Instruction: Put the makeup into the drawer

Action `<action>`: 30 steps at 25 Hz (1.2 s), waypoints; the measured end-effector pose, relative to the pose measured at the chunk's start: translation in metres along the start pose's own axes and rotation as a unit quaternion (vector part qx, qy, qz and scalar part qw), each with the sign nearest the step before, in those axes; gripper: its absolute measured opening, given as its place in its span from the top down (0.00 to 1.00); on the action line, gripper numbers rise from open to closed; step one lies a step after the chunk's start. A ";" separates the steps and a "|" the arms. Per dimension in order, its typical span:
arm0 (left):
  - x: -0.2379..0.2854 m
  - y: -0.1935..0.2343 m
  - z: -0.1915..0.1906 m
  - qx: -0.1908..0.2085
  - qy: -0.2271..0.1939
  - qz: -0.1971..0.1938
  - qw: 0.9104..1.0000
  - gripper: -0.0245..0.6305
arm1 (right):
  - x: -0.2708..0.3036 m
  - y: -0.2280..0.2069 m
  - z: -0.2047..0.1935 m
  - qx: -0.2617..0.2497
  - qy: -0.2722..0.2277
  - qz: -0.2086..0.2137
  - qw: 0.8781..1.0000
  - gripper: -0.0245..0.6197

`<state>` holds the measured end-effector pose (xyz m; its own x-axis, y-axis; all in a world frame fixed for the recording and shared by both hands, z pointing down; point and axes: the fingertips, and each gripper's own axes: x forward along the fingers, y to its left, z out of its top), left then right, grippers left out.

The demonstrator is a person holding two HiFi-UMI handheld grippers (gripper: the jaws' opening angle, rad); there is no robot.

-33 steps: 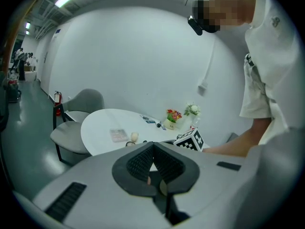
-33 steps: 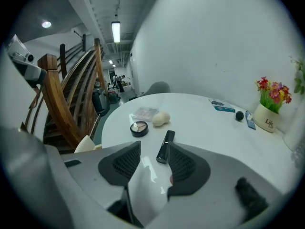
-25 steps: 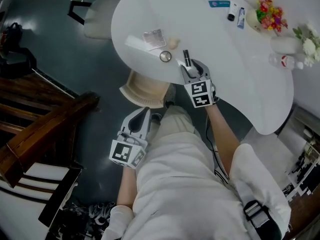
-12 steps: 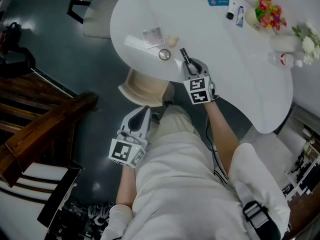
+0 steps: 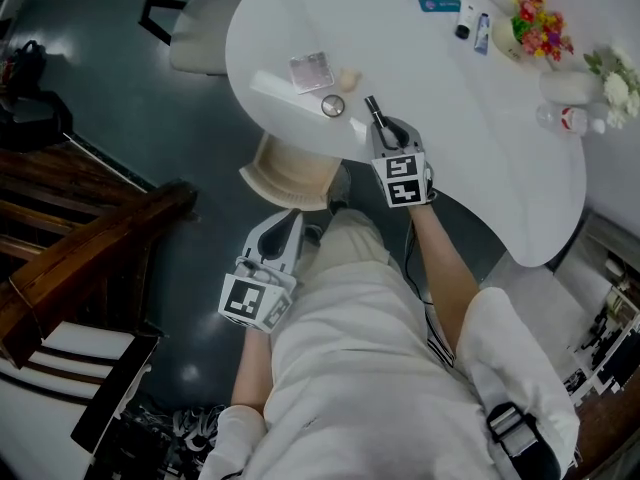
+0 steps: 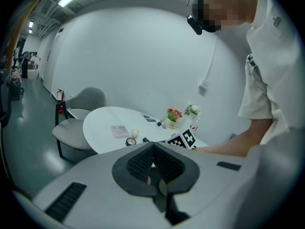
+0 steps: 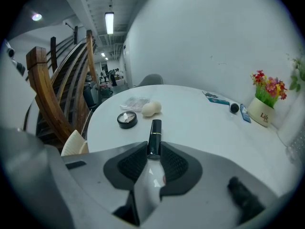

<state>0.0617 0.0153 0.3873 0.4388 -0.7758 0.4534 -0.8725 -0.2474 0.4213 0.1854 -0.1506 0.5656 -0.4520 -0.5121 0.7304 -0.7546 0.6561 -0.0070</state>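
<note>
A black lipstick tube (image 5: 372, 110) lies on the white round table (image 5: 480, 148) near its front edge. My right gripper (image 5: 378, 133) rests over its near end. In the right gripper view the tube (image 7: 154, 136) sits between the two pads, which have just been closing and now press on its sides. Left of it lie a round compact (image 7: 127, 119), a beige sponge (image 7: 150, 109) and a clear palette (image 7: 134, 102). My left gripper (image 5: 285, 226) hangs below the table beside my leg; its jaws (image 6: 152, 151) meet with nothing between them. No drawer is in view.
A cream seat (image 5: 290, 178) stands under the table's near edge. At the far side are a flower pot (image 5: 535, 30), small tubes (image 5: 470, 23) and a bottle (image 5: 570, 121). A grey chair (image 5: 200, 38) stands at the back left, a wooden rail (image 5: 90, 258) at the left.
The right gripper's jaws have narrowed onto the lipstick tube. Both hands have kept their places.
</note>
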 end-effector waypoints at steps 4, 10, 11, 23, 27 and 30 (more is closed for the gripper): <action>-0.004 0.002 -0.002 -0.007 -0.003 0.000 1.000 0.95 | -0.009 0.006 0.003 0.003 -0.005 0.004 1.000 0.82; -0.006 0.005 -0.001 -0.011 -0.015 0.002 1.000 0.95 | -0.027 0.027 0.023 -0.018 -0.038 0.027 0.999 0.82; -0.008 0.006 -0.001 -0.011 -0.017 0.004 1.000 0.95 | -0.031 0.035 0.027 -0.021 -0.042 0.036 0.998 0.82; -0.044 0.034 -0.011 -0.029 -0.033 0.045 0.998 0.95 | -0.052 0.159 0.052 -0.078 -0.068 0.160 0.982 0.82; -0.059 0.048 -0.015 -0.033 -0.039 0.063 0.997 0.95 | -0.049 0.189 0.049 -0.087 -0.061 0.186 0.977 0.82; -0.069 0.059 -0.019 -0.042 -0.042 0.074 0.996 0.95 | -0.041 0.209 0.043 -0.101 -0.052 0.202 0.973 0.82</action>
<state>-0.0160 0.0650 0.3956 0.2846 -0.8466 0.4497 -0.9038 -0.0805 0.4204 0.0258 -0.0167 0.5048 -0.7461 -0.2366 0.6224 -0.4010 0.9059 -0.1363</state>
